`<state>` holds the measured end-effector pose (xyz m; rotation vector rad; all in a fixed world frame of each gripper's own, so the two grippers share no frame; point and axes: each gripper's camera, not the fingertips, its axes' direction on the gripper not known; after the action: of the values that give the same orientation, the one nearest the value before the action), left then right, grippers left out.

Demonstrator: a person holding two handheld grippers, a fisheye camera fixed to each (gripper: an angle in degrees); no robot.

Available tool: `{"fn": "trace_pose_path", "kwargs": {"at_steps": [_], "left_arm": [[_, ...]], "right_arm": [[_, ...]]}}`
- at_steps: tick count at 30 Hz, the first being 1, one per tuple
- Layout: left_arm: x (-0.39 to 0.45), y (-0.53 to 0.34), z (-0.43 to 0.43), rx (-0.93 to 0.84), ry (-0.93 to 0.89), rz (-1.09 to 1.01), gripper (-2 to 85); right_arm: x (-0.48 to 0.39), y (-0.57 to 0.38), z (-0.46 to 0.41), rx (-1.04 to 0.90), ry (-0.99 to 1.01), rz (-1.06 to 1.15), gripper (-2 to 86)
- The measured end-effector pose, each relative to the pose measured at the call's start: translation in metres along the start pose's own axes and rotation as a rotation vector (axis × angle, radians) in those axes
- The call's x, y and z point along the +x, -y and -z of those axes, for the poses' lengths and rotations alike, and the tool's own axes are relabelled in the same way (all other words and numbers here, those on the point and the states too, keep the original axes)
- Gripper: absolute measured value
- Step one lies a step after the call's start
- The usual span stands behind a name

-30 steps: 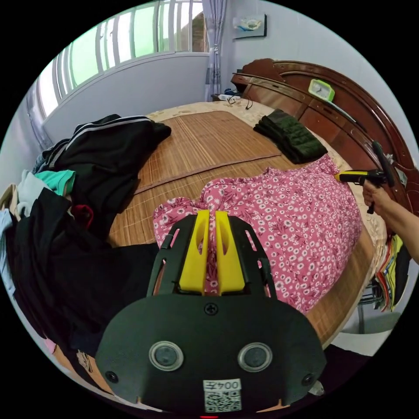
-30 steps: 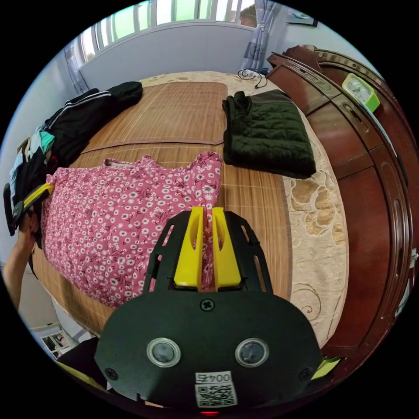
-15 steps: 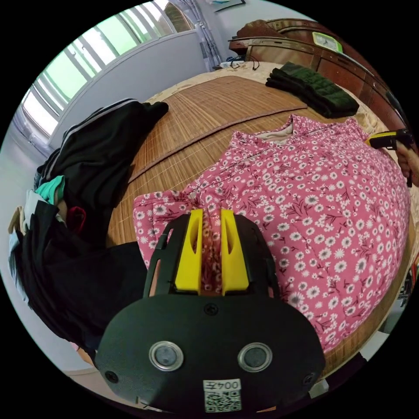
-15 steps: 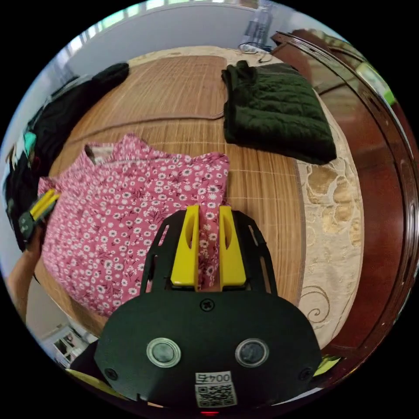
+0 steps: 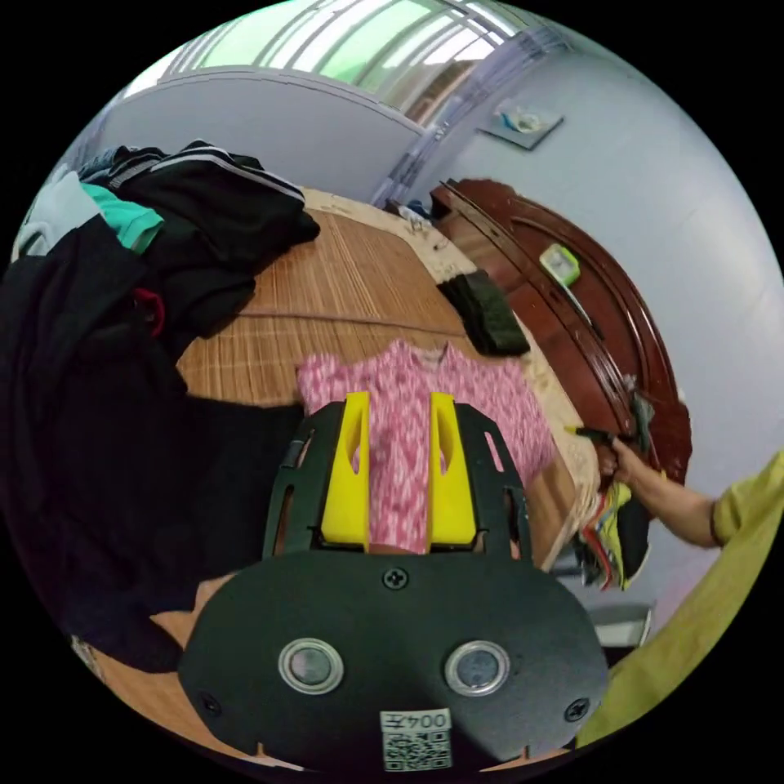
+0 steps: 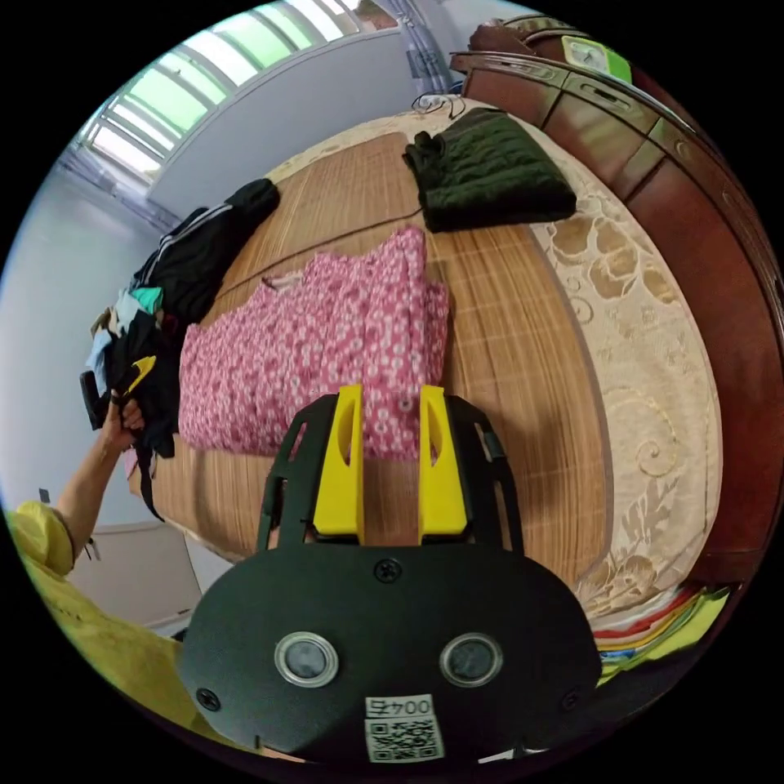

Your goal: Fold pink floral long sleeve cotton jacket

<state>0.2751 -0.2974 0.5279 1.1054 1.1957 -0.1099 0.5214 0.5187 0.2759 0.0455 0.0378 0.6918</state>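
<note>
Yellow-jawed left tongs (image 5: pixel 398 408) and right tongs (image 6: pixel 390 400) agape, empty above jacket (image 6: pixel 327 343)

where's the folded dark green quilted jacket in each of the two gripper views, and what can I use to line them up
Left gripper view: the dark green quilted jacket sits right of centre, above the pink floral jacket, near the headboard.
Right gripper view: it lies near the top, above the pink floral jacket, beside the headboard.
Shared landmark: the green clock on the headboard.
</note>
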Motion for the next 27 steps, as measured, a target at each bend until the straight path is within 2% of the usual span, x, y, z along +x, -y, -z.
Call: {"fn": "trace_pose_path", "kwargs": {"at_steps": [3,7,12,17,21,27], "left_arm": [[0.021,-0.066,-0.016,-0.163,0.098,-0.139,11.9],[0.045,-0.105,-0.046,-0.258,0.203,-0.269,13.2],[0.031,-0.092,-0.071,-0.226,0.187,-0.221,15.1],[0.034,-0.075,-0.092,-0.308,0.191,-0.354,16.5],[0.025,-0.065,-0.104,-0.336,0.175,-0.342,16.9],[0.030,-0.047,-0.118,-0.356,0.250,-0.362,13.2]], "right_arm": [[0.007,-0.028,-0.009,-0.060,-0.026,0.044,10.9],[0.019,-0.043,-0.019,-0.097,-0.031,0.069,11.5],[0.022,-0.034,-0.027,-0.127,-0.055,0.127,13.5],[0.009,-0.019,-0.041,-0.179,-0.089,0.270,14.0],[-0.001,-0.004,-0.063,-0.260,-0.118,0.382,15.5],[-0.010,0.007,-0.073,-0.298,-0.157,0.488,10.0]]}}
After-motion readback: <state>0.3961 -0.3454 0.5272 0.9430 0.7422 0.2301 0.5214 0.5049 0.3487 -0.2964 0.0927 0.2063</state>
